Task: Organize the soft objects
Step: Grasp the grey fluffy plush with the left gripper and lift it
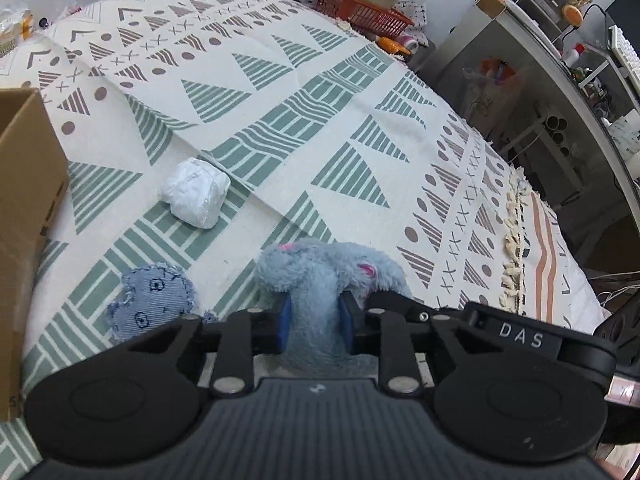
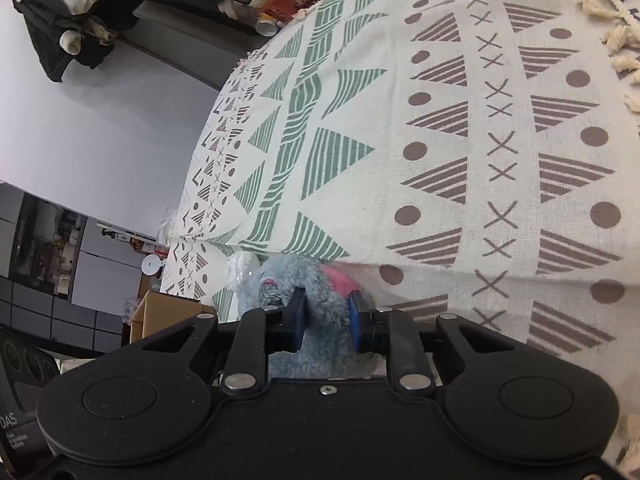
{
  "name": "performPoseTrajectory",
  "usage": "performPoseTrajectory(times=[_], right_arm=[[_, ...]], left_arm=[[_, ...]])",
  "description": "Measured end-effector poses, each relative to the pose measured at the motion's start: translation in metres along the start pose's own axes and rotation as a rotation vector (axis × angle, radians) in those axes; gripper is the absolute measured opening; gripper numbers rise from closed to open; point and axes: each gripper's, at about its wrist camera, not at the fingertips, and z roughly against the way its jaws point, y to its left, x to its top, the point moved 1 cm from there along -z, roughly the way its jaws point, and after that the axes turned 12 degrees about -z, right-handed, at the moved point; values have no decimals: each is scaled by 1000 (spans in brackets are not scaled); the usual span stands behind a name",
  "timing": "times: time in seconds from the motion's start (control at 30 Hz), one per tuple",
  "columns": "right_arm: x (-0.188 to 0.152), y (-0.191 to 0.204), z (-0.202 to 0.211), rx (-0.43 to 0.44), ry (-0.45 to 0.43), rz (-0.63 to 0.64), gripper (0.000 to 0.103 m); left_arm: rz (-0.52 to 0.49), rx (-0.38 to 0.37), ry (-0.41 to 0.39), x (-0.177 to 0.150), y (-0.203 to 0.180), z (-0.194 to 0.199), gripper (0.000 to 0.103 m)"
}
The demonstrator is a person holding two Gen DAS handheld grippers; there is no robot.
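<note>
Both the left hand-held gripper point(image 1: 312, 316) and the right hand-held gripper point(image 2: 326, 312) pinch the grey plush toy point(image 1: 320, 268), so pulling apart could tear or drop it short of the cardboard box point(image 1: 24, 200).

The cardboard box point(image 1: 28, 216) is cut off by the left edge, its contents hidden.

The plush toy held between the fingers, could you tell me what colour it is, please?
The plush toy is pale grey-blue with pink accents, best seen from the left wrist.
</note>
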Motion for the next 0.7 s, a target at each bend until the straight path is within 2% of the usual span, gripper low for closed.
performPoseTrajectory(times=[0.4,0.7], right_arm=[[-26,39,41,57,-83,62,20],[-53,73,63,79,-143,114,20]], left_arm=[[-63,8,-106,-2,-9,59,23],[-47,-6,-183,-3,-1,103,23]])
